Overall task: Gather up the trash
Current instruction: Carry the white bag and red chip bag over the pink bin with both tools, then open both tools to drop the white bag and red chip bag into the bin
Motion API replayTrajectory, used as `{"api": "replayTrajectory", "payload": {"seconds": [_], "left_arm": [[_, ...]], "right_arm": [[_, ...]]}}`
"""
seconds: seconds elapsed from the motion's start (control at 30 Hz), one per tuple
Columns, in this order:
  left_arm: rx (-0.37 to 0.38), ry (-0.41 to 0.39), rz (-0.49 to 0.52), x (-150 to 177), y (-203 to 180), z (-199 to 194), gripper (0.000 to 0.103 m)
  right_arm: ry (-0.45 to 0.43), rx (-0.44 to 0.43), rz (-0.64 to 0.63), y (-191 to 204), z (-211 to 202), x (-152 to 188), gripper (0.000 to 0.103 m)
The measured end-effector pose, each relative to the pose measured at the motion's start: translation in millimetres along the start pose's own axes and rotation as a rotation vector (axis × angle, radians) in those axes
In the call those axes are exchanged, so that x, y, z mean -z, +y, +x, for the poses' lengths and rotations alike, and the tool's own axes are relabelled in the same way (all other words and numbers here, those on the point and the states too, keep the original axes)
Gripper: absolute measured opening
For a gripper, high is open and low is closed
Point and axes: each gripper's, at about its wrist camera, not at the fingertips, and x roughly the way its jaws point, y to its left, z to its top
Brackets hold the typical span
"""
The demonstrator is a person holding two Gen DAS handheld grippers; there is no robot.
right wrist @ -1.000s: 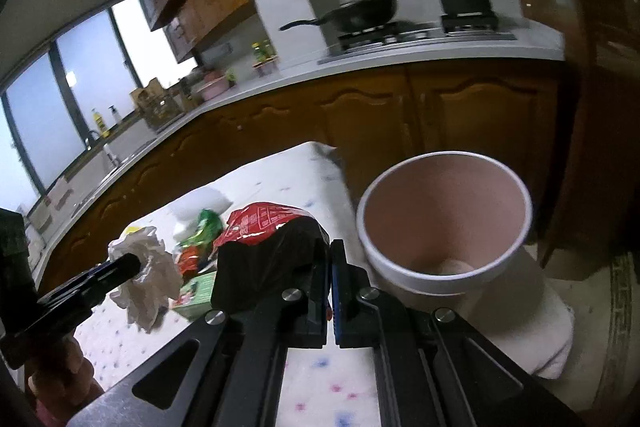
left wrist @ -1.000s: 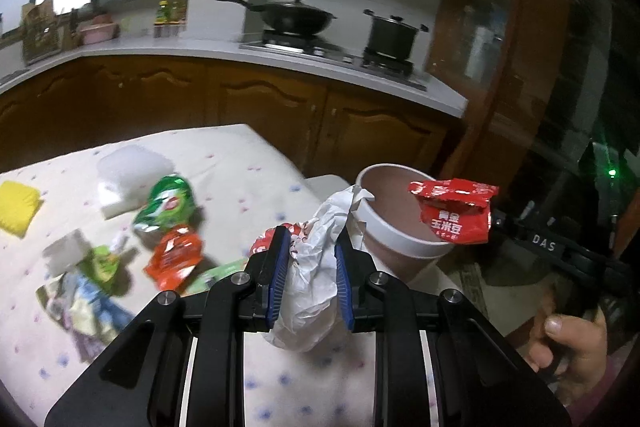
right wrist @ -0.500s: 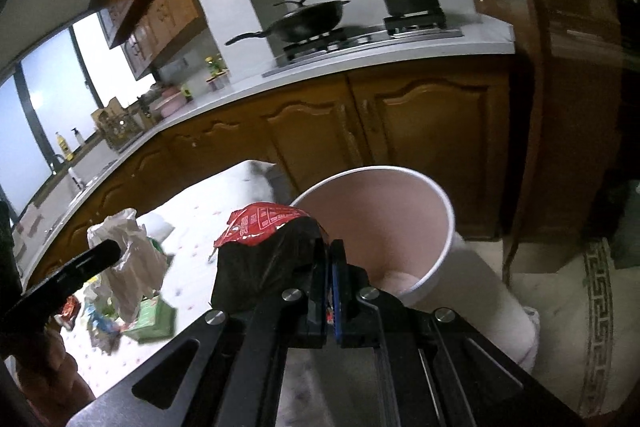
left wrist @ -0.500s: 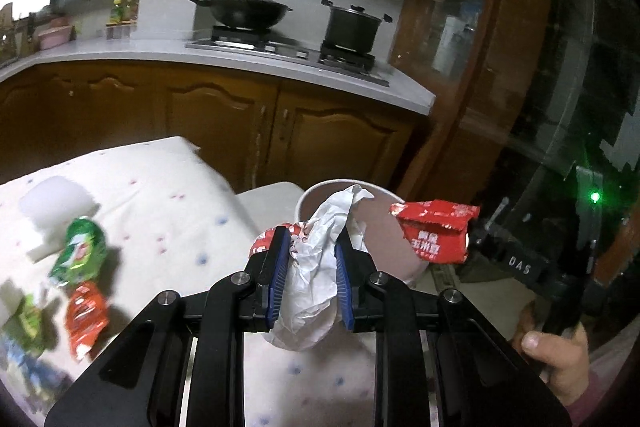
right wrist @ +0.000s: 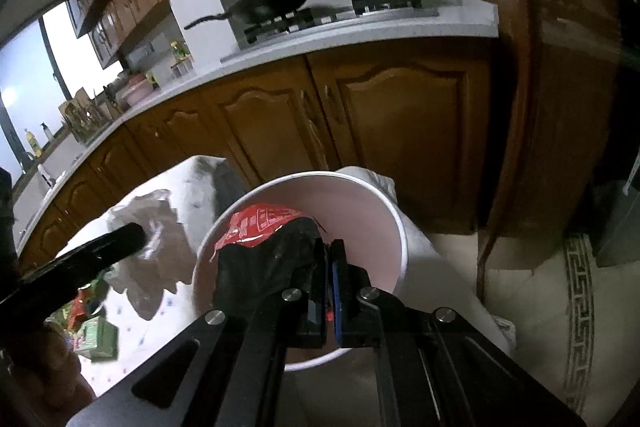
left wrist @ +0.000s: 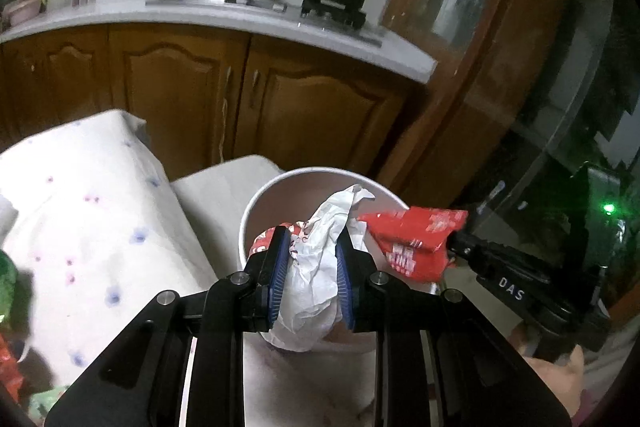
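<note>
Already at the bin: the left gripper [left wrist: 310,277] pinches a crumpled white paper wad [left wrist: 316,279] at the white bin's [right wrist: 394,227] rim, light and soft, best held mid-bulk. To its right, the right gripper [right wrist: 328,267], nearly closed, clamps a thin, slippery red snack wrapper [right wrist: 260,227] above the bin's mouth.

You've swung both grippers off the table: red wrapper [right wrist: 264,227] now over the bin [right wrist: 394,223] mouth, crumpled tissue [left wrist: 316,267] at its rim, lower centre.

bin mouth [right wrist: 362,187]: open above | cabinets [right wrist: 360,131]: wall behind
</note>
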Motion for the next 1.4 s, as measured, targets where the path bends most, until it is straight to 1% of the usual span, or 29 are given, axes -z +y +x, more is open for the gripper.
{"api": "replayTrajectory", "payload": {"seconds": [0.03,0.07,0.1,0.13,0.17,0.2,0.27,0.3,0.33,0.4,0.43,0.47,0.57,0.77,0.9,0.93,0.97,1.13,1.23,1.27,1.3,1.37,1.4], "left_arm": [[-0.004,0.011,-0.005,0.0,1.2,5.1,0.022],[-0.010,0.022,-0.009,0.3,2.0,9.5,0.024],[-0.011,0.034,-0.012,0.8,2.9,13.5,0.028],[-0.001,0.041,-0.010,1.4,3.3,16.3,0.029],[0.002,0.044,-0.005,2.5,3.2,16.5,0.033],[-0.003,0.045,0.006,3.2,1.5,16.9,0.042],[-0.010,0.033,0.031,3.8,-3.2,14.6,0.053],[-0.020,0.029,0.040,4.2,-5.7,14.1,0.057],[-0.029,0.027,0.046,4.2,-7.4,13.6,0.058],[-0.025,0.027,0.045,4.2,-6.4,13.8,0.059],[-0.023,0.026,0.041,4.2,-5.4,13.7,0.059],[-0.024,0.027,0.034,4.0,-3.8,13.5,0.060],[-0.005,0.027,0.007,2.8,2.0,12.9,0.060],[0.039,0.021,-0.018,1.3,3.0,10.3,0.060],[0.041,0.018,-0.003,0.7,-3.8,8.1,0.063],[0.048,0.014,-0.001,0.7,-4.6,6.2,0.064],[0.051,0.011,0.000,0.9,-5.4,4.3,0.066],[0.037,-0.008,-0.012,3.4,-2.7,-8.4,0.068],[0.022,-0.030,-0.028,8.9,4.5,-24.2,0.068],[0.006,-0.042,-0.033,12.2,8.4,-32.0,0.068],[-0.006,-0.049,-0.037,15.0,11.5,-37.8,0.068],[-0.033,-0.065,-0.055,23.3,20.6,-52.7,0.068],[-0.042,-0.069,-0.061,26.5,23.7,-57.6,0.068]], "right_arm": [[0.005,0.008,0.003,-1.6,3.4,0.0,0.007],[0.012,0.009,0.007,-4.0,6.6,-0.3,0.007],[0.021,0.005,0.013,-6.2,9.7,-0.1,0.007],[0.028,0.004,0.024,-9.0,12.2,0.4,0.007],[0.031,0.004,0.028,-11.0,14.1,0.5,0.007],[0.032,0.006,0.030,-12.1,15.0,1.3,0.007],[0.037,0.005,0.040,-14.1,16.9,1.8,0.009],[0.038,0.002,0.045,-15.3,17.1,2.2,0.010],[0.036,0.002,0.049,-15.9,16.3,2.7,0.012],[0.032,0.005,0.052,-16.4,15.5,1.7,0.018],[0.026,0.003,0.053,-16.4,13.3,1.5,0.022],[0.024,0.001,0.052,-15.4,13.2,1.0,0.025],[0.017,-0.002,0.045,-13.8,9.7,0.9,0.030],[-0.014,0.002,0.065,-17.4,-3.3,0.3,0.030],[-0.039,0.005,0.081,-20.6,-13.3,0.1,0.031],[-0.041,0.003,0.084,-20.9,-14.6,-0.3,0.032],[-0.044,0.001,0.089,-21.4,-16.4,-0.7,0.032],[-0.071,-0.001,0.094,-19.9,-29.4,-1.0,0.032],[-0.079,-0.014,0.089,-15.0,-36.7,0.3,0.033],[-0.085,-0.017,0.089,-13.1,-39.1,1.0,0.033],[-0.092,-0.025,0.089,-10.2,-42.0,2.3,0.034],[-0.105,-0.043,0.085,-2.7,-46.8,6.1,0.046],[-0.111,-0.054,0.084,2.0,-48.7,8.6,0.050]]}}
